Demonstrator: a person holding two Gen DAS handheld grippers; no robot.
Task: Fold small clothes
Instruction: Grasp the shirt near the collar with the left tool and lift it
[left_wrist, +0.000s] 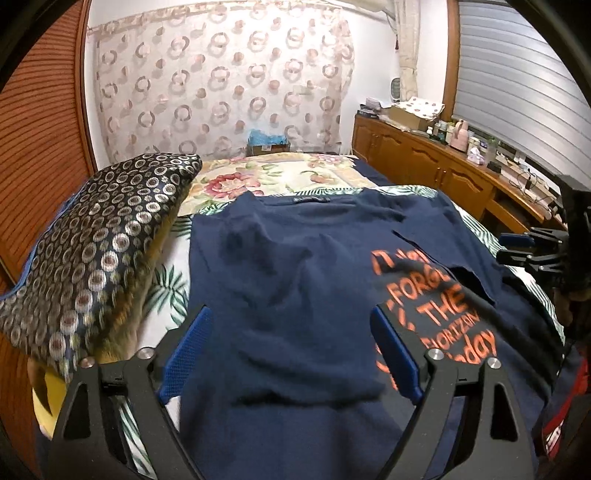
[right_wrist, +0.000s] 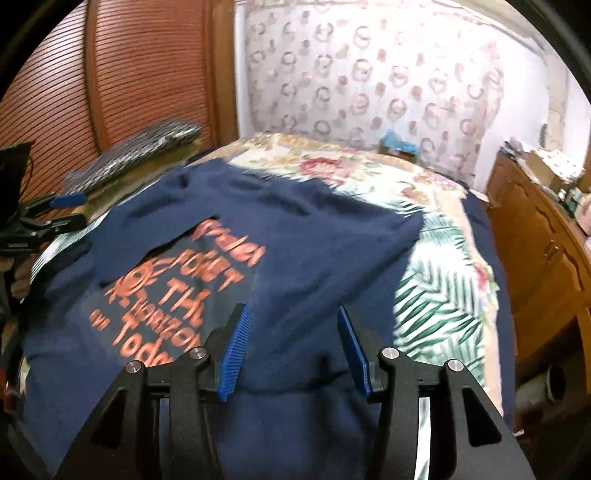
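A navy blue T-shirt (left_wrist: 295, 280) with orange lettering lies on the bed, its sides partly folded over the print. It also shows in the right wrist view (right_wrist: 295, 236). My left gripper (left_wrist: 290, 314) is open, its blue pads spread wide over the shirt's left half. My right gripper (right_wrist: 291, 314) is open over the shirt's right half, nothing between the pads. The right gripper also shows at the right edge of the left wrist view (left_wrist: 517, 247), and the left gripper at the left edge of the right wrist view (right_wrist: 70, 210).
A dark cushion (left_wrist: 96, 243) with ring pattern lies at the bed's left. The leaf-print bedspread (right_wrist: 439, 310) and a floral cover (left_wrist: 273, 177) lie under and beyond the shirt. A wooden cabinet (left_wrist: 436, 166) with clutter runs along the right. A louvred wooden door (right_wrist: 110, 74) stands at left.
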